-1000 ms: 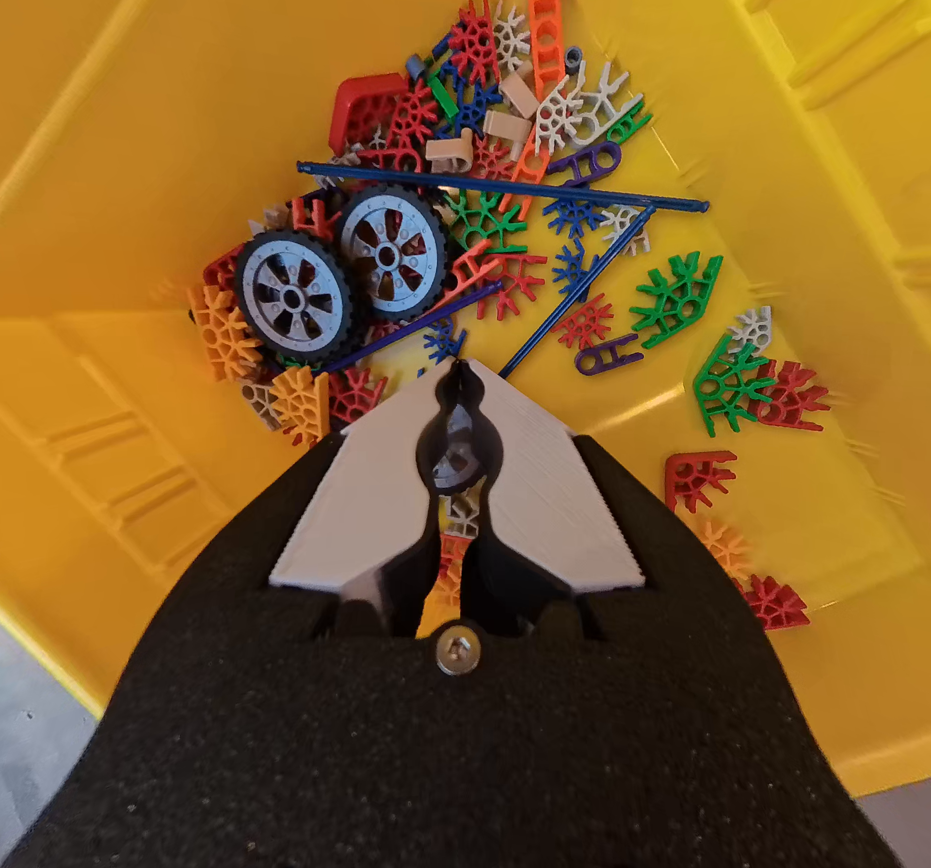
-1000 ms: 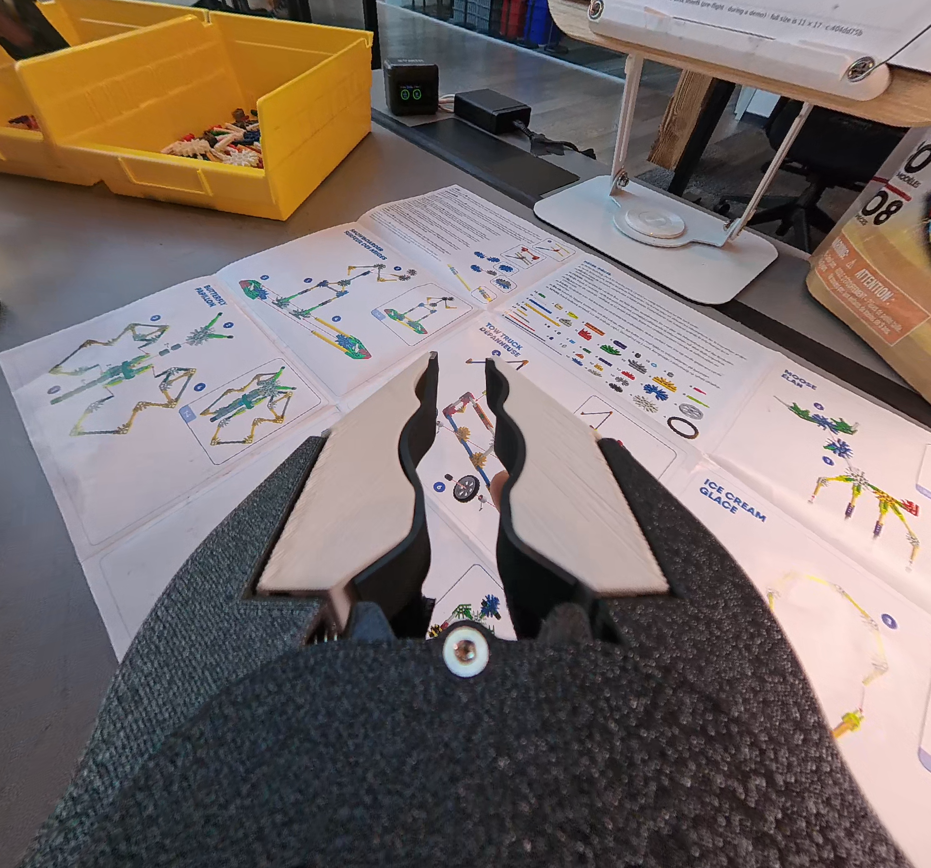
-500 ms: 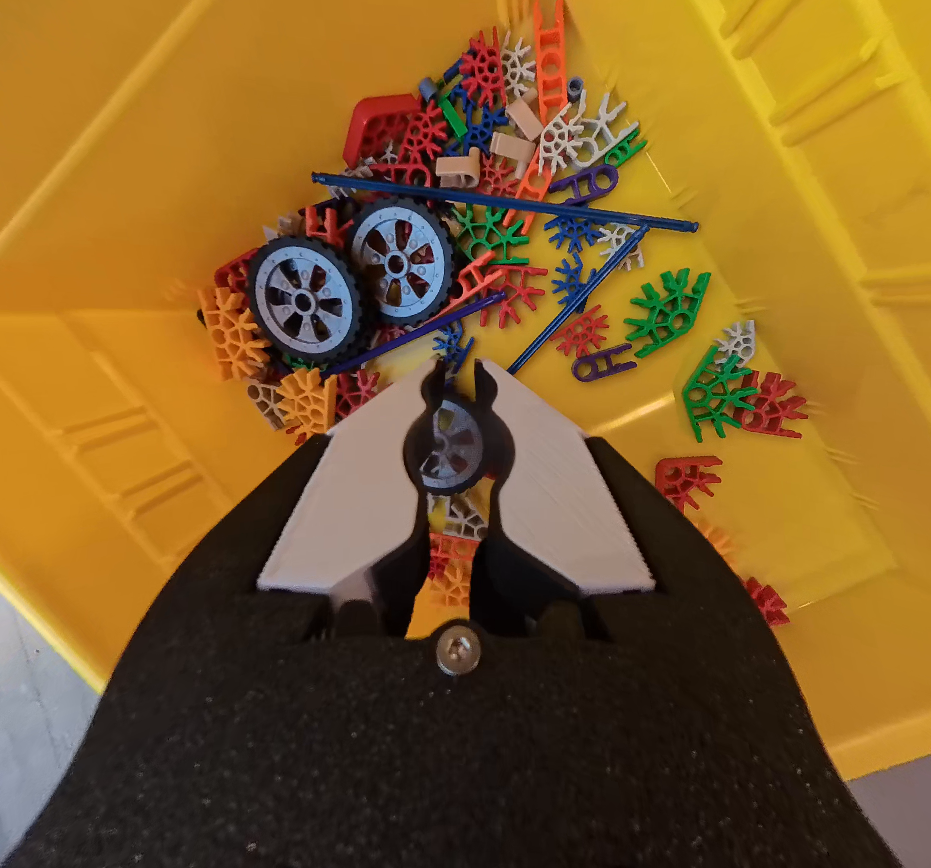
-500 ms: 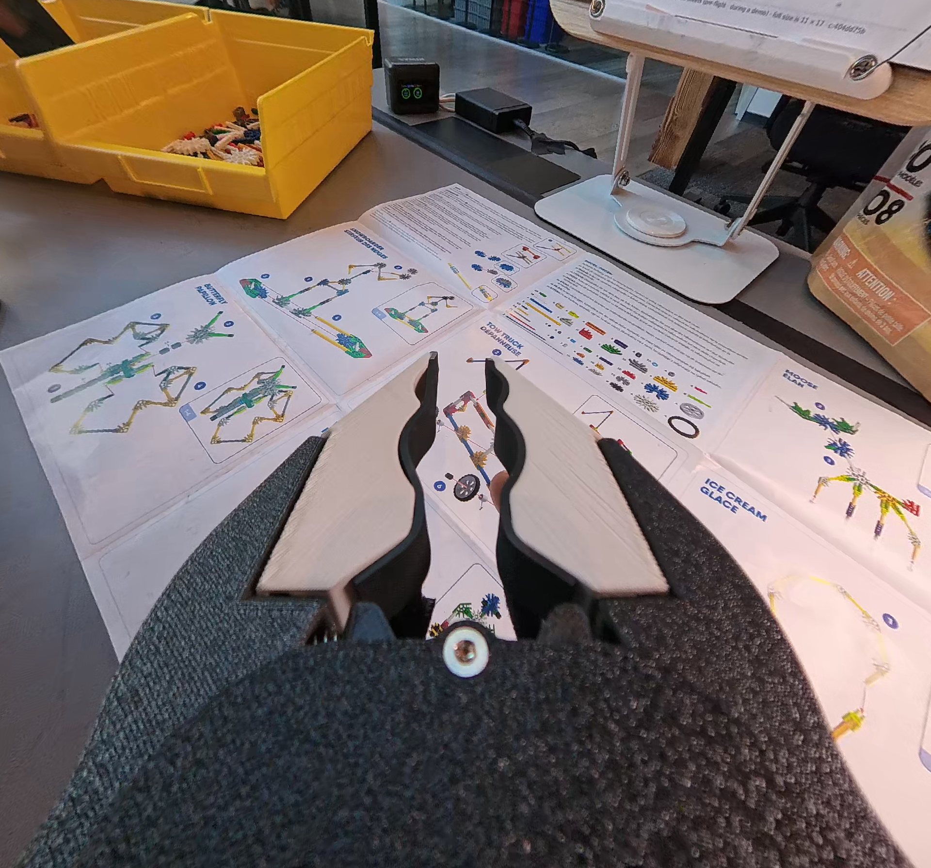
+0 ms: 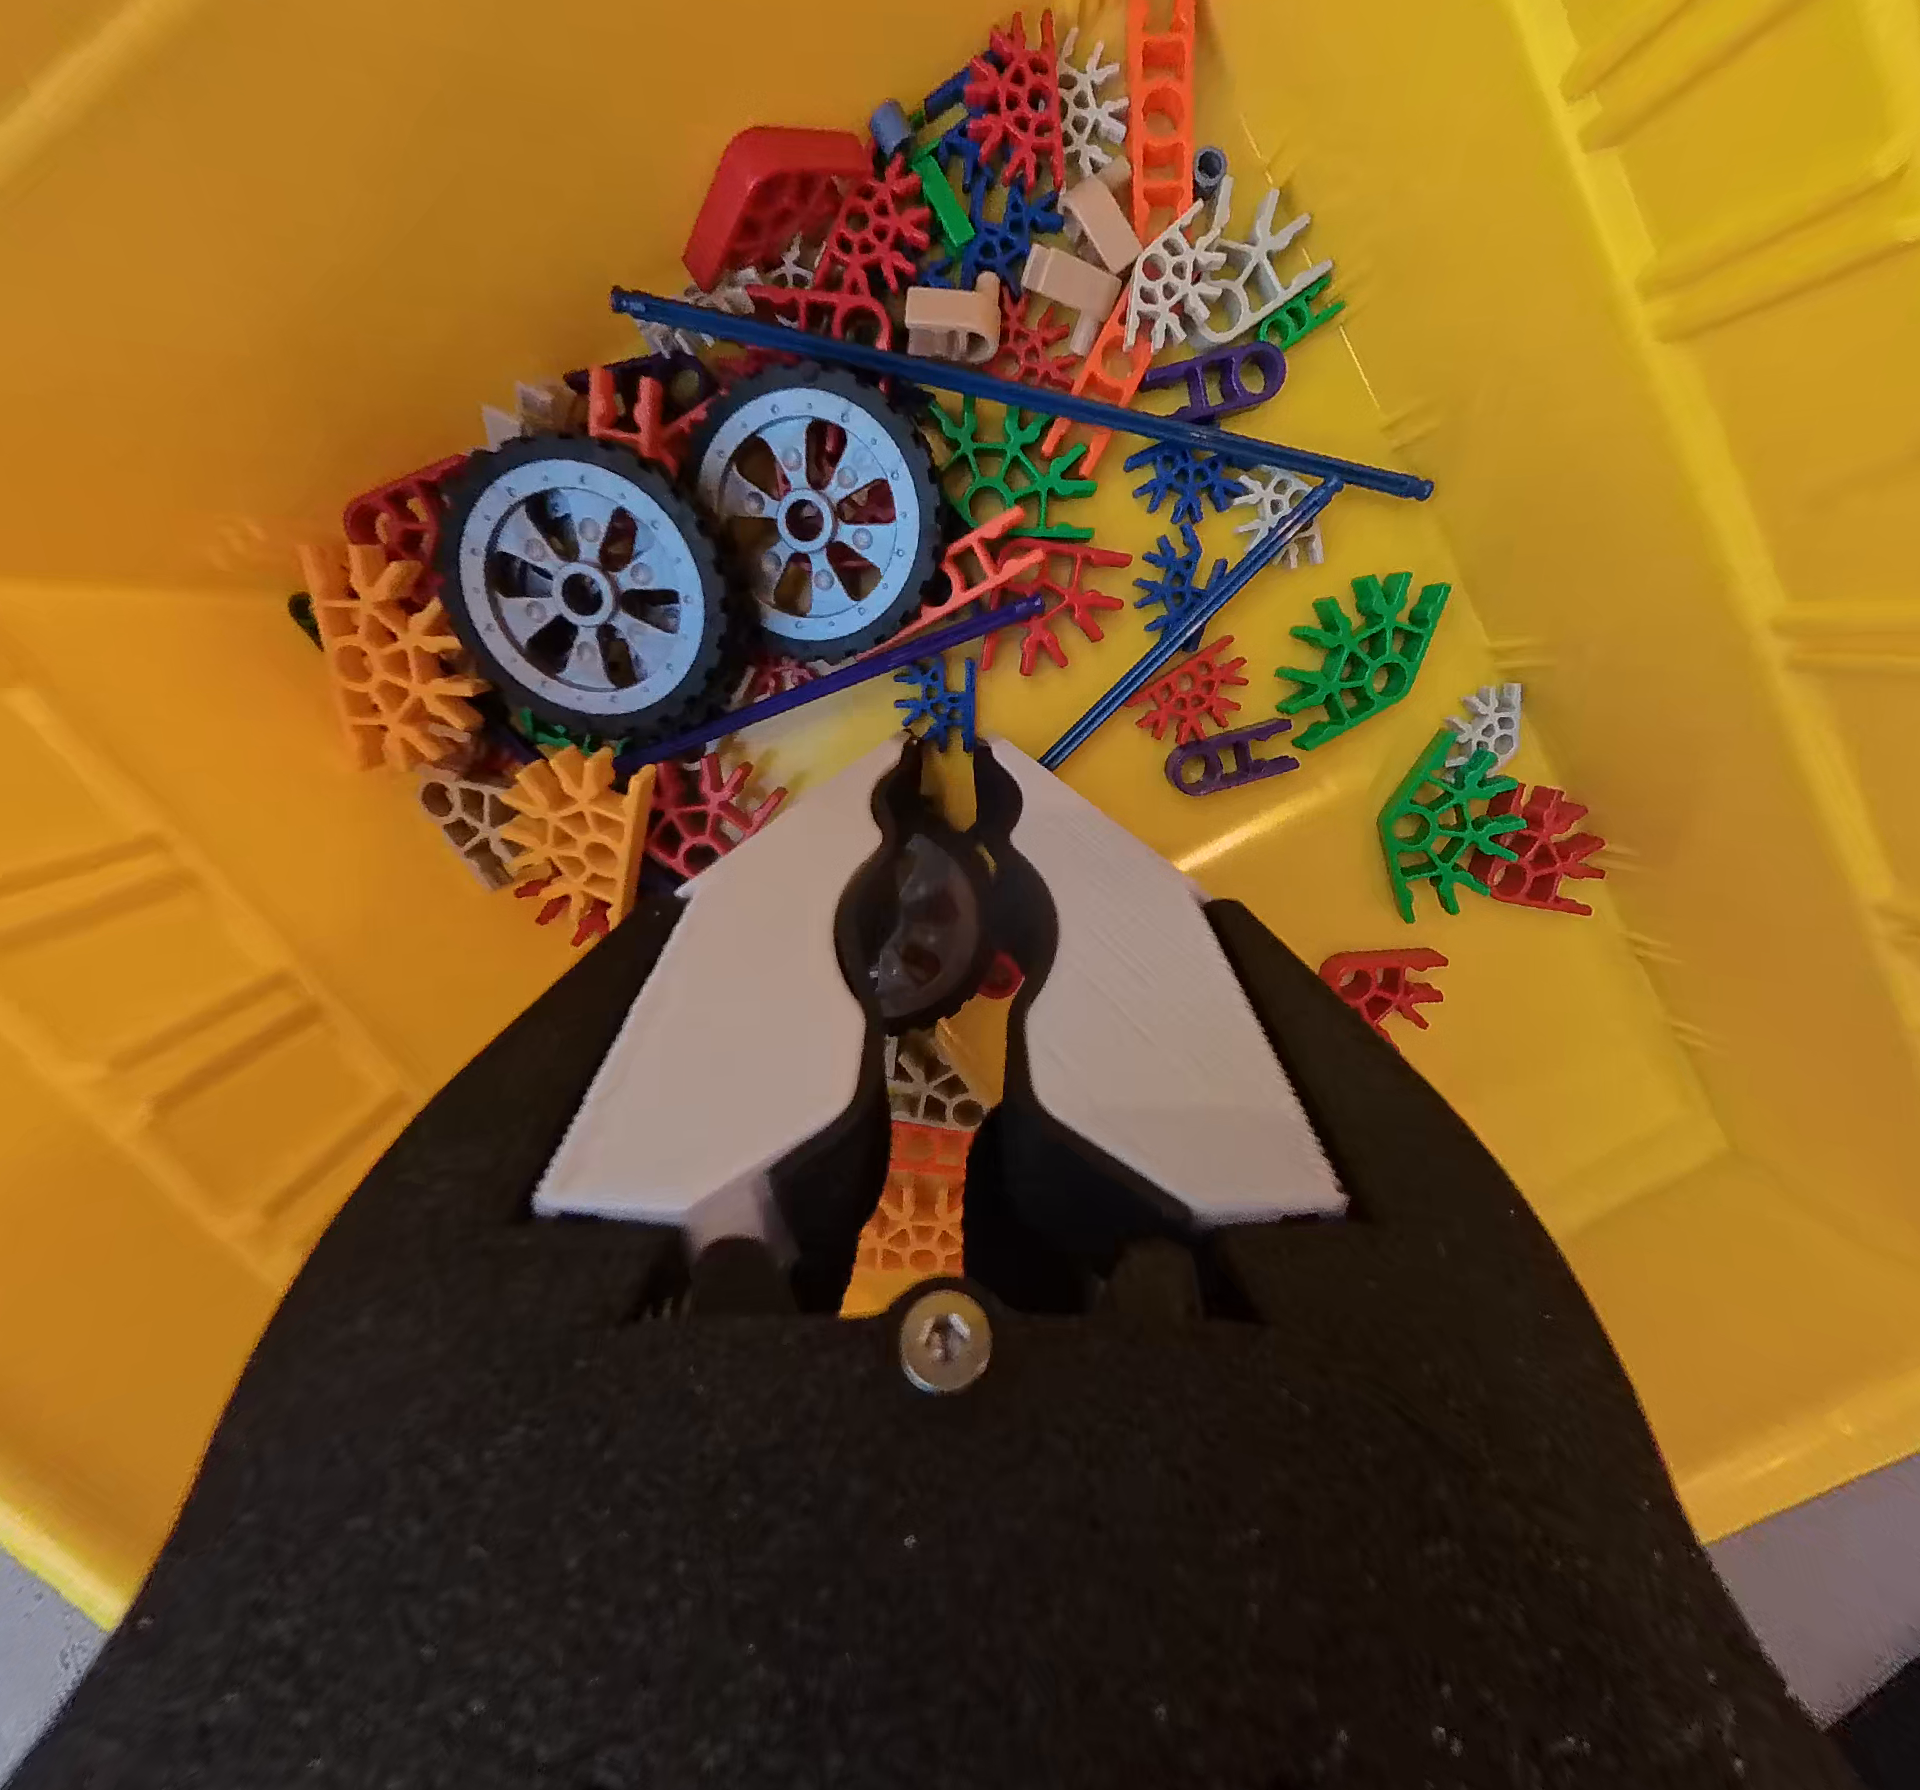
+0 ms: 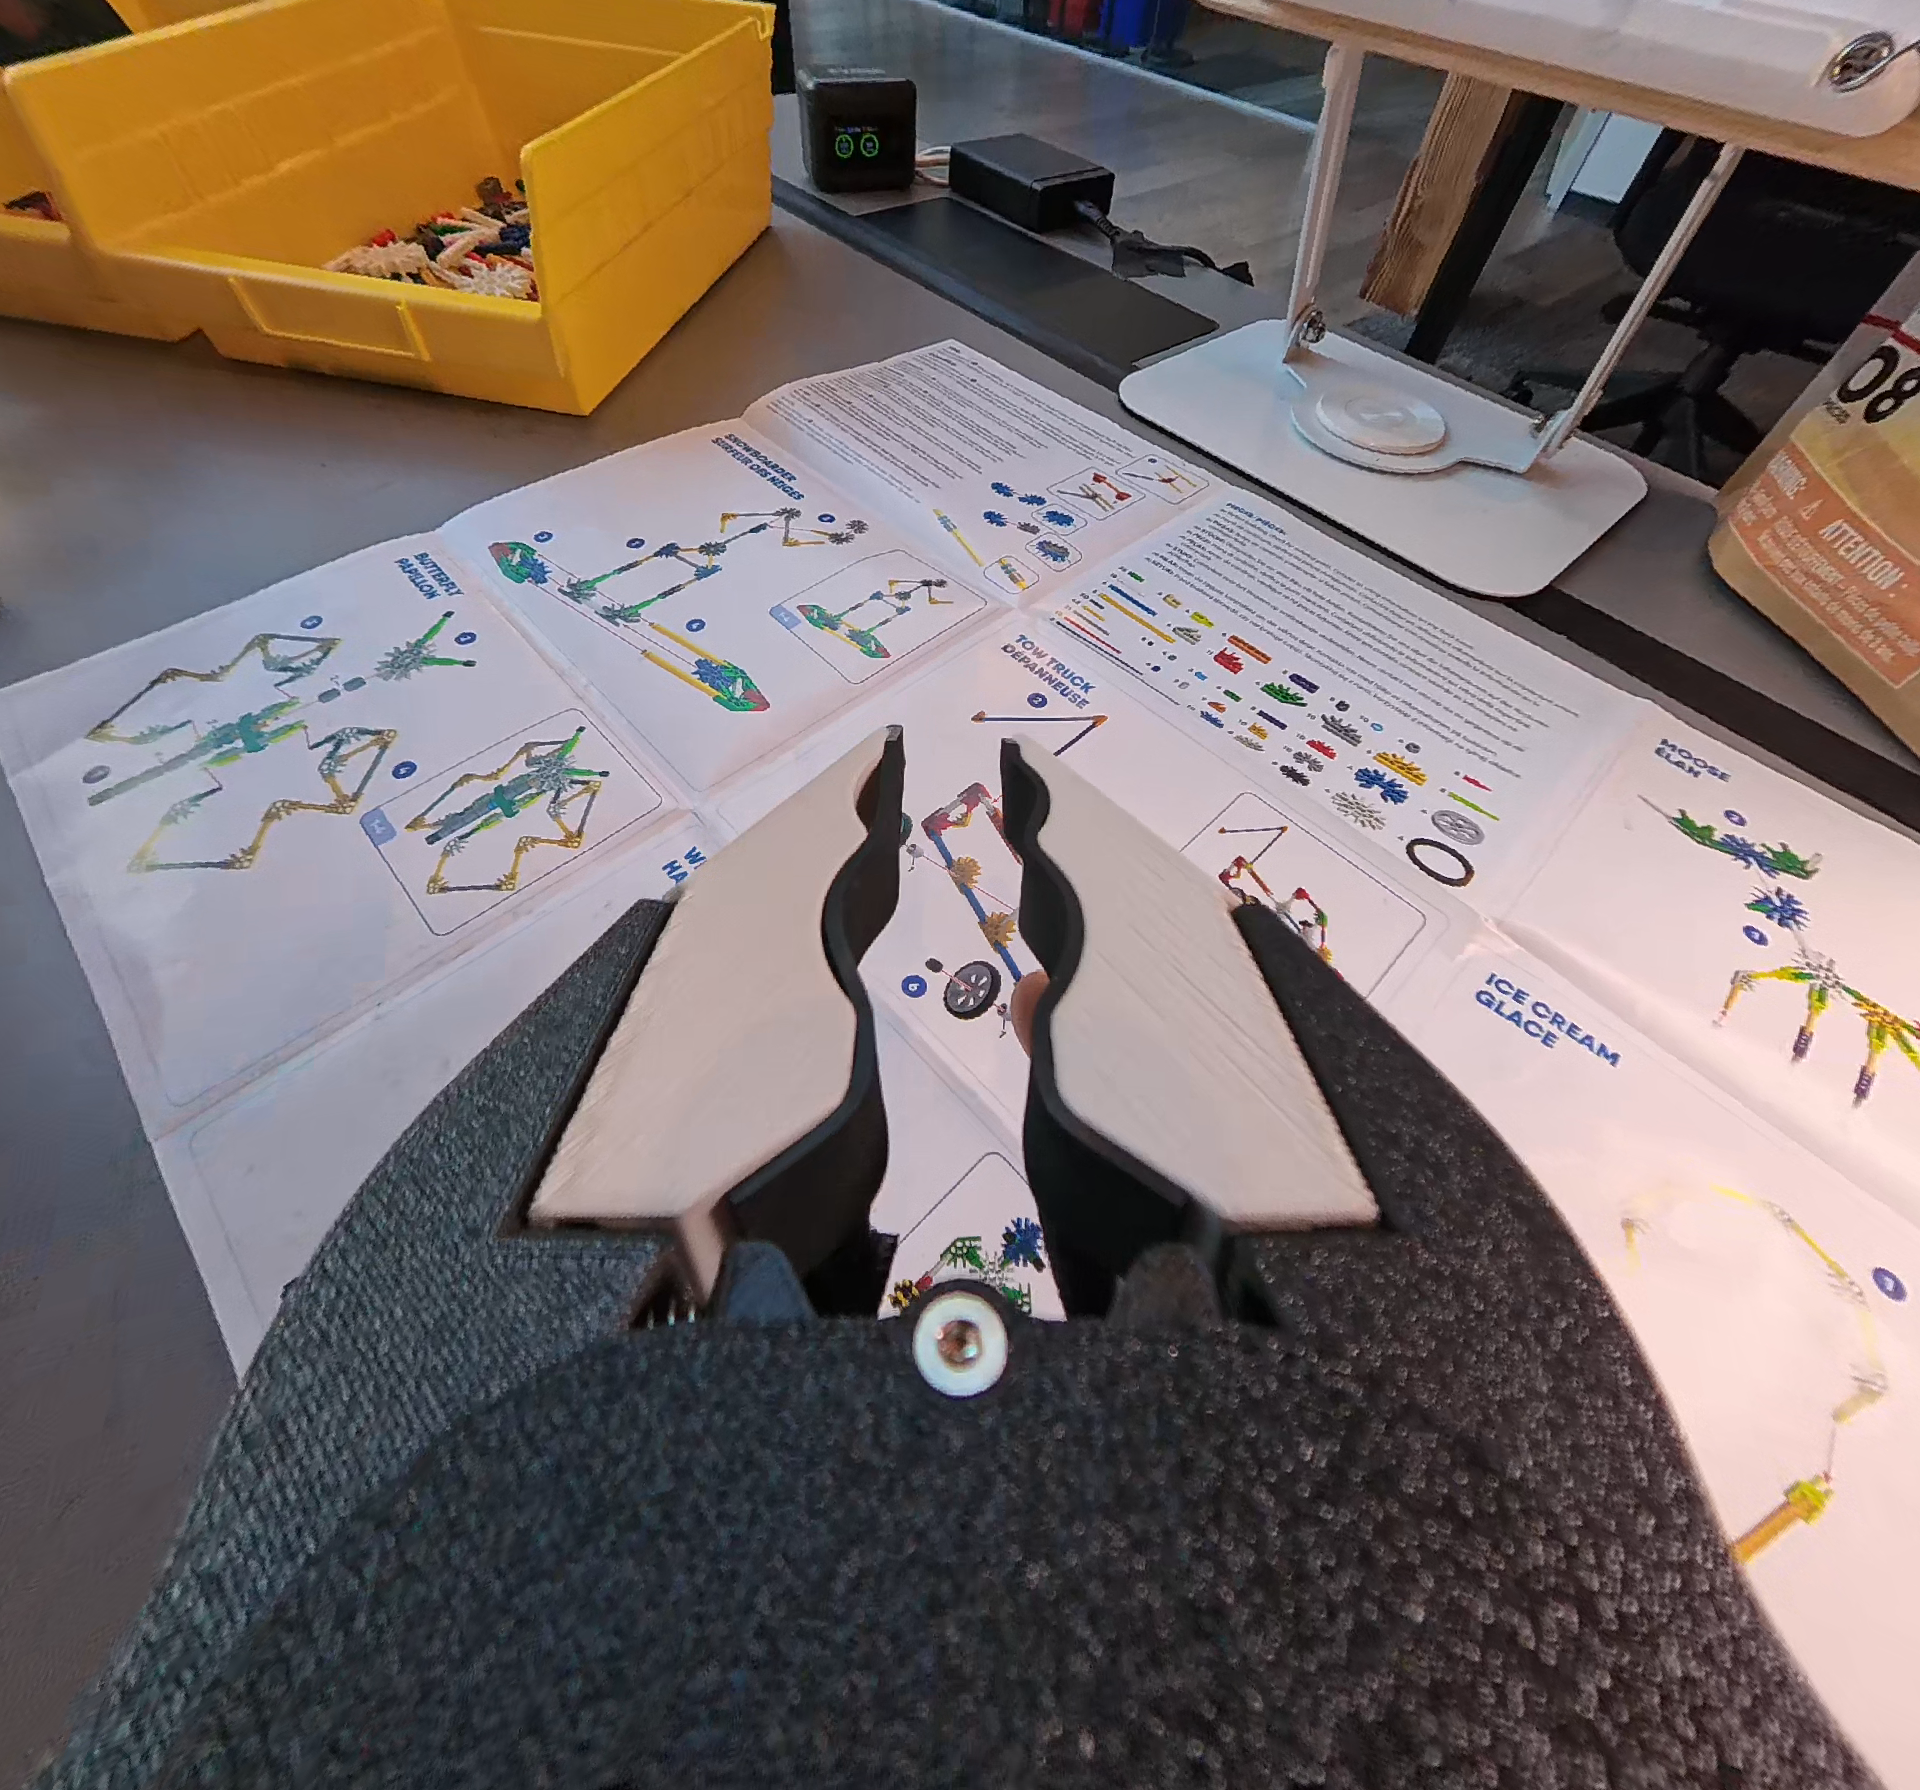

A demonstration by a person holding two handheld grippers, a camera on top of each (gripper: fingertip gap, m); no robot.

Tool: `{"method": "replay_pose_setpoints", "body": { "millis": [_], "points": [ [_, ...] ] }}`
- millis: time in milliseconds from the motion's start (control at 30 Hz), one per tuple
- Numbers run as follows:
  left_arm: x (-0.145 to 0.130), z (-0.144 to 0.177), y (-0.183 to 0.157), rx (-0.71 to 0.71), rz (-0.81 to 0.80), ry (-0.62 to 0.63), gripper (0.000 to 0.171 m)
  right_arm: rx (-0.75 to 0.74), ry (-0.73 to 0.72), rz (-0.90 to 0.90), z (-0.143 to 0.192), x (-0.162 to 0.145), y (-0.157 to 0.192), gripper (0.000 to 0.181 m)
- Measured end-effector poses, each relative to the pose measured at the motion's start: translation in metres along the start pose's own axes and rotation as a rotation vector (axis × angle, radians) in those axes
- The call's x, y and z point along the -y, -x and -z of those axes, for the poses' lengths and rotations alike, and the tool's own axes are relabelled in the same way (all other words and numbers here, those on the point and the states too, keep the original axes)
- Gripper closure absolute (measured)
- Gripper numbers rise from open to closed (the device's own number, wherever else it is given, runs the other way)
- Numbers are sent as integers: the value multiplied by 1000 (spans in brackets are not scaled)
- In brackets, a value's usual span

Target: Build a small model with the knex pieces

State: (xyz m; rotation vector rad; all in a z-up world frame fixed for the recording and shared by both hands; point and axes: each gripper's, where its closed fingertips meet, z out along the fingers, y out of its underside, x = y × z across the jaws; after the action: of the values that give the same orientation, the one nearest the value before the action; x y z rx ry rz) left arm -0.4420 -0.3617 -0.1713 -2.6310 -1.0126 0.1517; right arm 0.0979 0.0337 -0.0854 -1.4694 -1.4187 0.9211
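My left gripper (image 5: 940, 753) is clamped on a small black-tyred wheel (image 5: 914, 930), held edge-on at frame centre, inside a yellow bin (image 5: 260, 182). Just above its tips lie a blue snowflake-shaped connector (image 5: 938, 699) and thin blue rods (image 5: 1018, 395); two larger wheels (image 5: 691, 561) rest upper left among loose coloured pieces. My right gripper (image 6: 948, 748) hangs with jaws apart and empty, over an unfolded instruction sheet (image 6: 312, 732) on a grey table (image 6: 156, 452); another yellow bin of pieces (image 6: 499, 358) sits upper left.
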Motion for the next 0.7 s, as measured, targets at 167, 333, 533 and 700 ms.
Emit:
{"method": "replay_pose_setpoints", "body": {
  "millis": [167,333,533,700],
  "points": [
    [0,0,0,21,-28,9,162,3,-12,-16,3,2,-2,164],
    [0,0,0,26,-30,0,162,7,-5,-26,4,1,0,158],
    [0,1,-1,36,-48,-2,162,39,3,-50,3,1,3,133],
    [2,5,-4,20,-46,-21,162,56,1,-34,4,3,8,120]
  ]
}}
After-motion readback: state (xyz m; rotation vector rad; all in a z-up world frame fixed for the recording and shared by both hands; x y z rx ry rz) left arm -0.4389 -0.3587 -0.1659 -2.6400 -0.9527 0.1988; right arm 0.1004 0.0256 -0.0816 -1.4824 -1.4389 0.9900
